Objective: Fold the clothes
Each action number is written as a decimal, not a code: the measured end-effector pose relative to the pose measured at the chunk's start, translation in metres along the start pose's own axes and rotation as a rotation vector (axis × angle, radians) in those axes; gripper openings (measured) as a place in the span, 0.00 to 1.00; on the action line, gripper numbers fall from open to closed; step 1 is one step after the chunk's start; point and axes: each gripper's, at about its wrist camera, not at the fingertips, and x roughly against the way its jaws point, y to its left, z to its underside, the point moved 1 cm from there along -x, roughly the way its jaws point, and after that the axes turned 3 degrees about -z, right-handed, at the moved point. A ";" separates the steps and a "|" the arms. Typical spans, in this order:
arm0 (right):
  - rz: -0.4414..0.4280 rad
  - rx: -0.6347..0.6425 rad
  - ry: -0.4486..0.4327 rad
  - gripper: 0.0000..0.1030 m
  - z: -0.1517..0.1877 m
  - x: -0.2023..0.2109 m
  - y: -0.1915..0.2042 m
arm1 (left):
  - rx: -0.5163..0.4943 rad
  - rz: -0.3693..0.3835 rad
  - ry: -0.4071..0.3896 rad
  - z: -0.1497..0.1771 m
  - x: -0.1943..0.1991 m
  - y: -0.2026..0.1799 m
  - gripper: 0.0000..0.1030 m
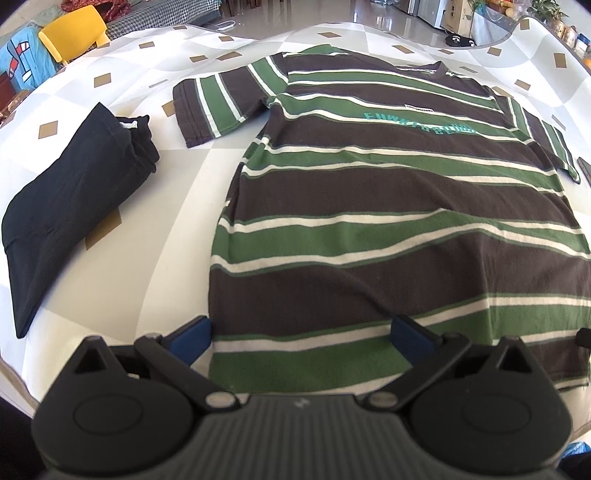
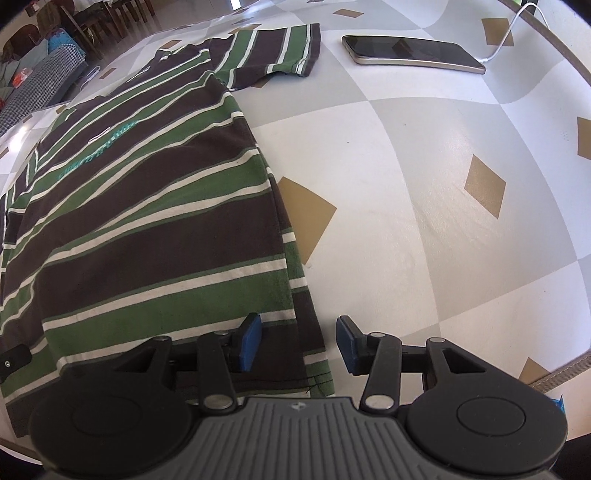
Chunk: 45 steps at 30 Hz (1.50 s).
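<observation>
Striped shirt lies spread flat, unfolded; black garment beside it already folded. Left gripper and right gripper gape empty at the hem.

Left gripper with jaws spread wide, right gripper with jaws parted less, both low and level.

Count on table: one striped T-shirt, laid flat; one folded black garment; one phone with one white cable plugged into it. Grippers: two, one left and one right, two blue-padded fingers each. Off the table: one yellow chair. Background items too blurred to count.
</observation>
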 end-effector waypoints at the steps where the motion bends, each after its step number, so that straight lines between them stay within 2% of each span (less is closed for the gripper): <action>1: 0.008 0.011 -0.005 0.43 0.001 0.000 0.002 | -0.005 -0.003 0.004 0.001 -0.001 -0.001 1.00; 6: 0.038 0.047 -0.036 0.41 0.006 0.000 0.009 | -0.007 -0.006 0.013 0.005 -0.006 -0.002 1.00; 8: 0.042 0.054 -0.048 0.34 0.007 0.001 0.010 | -0.007 -0.007 0.013 0.005 -0.007 -0.003 1.00; 10: 0.045 0.060 -0.060 0.15 0.008 0.003 0.012 | -0.006 -0.008 0.013 0.004 -0.007 -0.002 1.00; 13: 0.049 0.067 -0.078 0.07 0.010 0.005 0.014 | -0.003 -0.009 0.015 0.004 -0.007 0.000 1.00; 17: 0.082 0.019 -0.090 0.03 0.006 0.008 0.003 | 0.003 -0.014 0.019 0.004 -0.008 0.004 1.00; 18: 0.102 0.011 -0.098 0.00 0.005 0.010 0.000 | 0.007 -0.016 0.021 0.003 -0.008 0.004 1.00; 20: 0.180 0.011 -0.135 0.00 0.002 0.016 -0.005 | 0.017 -0.025 0.026 0.002 -0.009 0.007 1.00; 23: 0.213 -0.007 -0.165 0.00 -0.003 0.023 -0.014 | 0.030 -0.034 0.035 0.001 -0.010 0.009 1.00; 26: 0.128 -0.040 -0.149 0.01 -0.003 0.025 -0.015 | 0.044 -0.035 0.041 0.000 -0.009 0.011 1.00; 30: 0.034 -0.051 -0.109 0.16 0.000 0.022 -0.008 | 0.061 -0.057 0.036 -0.002 -0.009 0.015 1.00; 33: -0.028 -0.058 -0.102 0.20 0.000 0.021 -0.003 | 0.083 -0.099 0.016 -0.005 -0.007 0.020 1.00; 37: -0.113 0.029 -0.083 0.23 0.004 0.021 0.017 | 0.133 -0.122 0.006 -0.008 -0.005 0.027 1.00; 40: -0.199 0.095 -0.047 0.25 0.011 0.018 0.035 | 0.171 -0.100 0.005 -0.010 -0.003 0.034 1.00; 45: -0.288 0.249 0.012 0.26 0.029 0.014 0.076 | 0.185 -0.105 -0.001 -0.008 0.001 0.043 1.00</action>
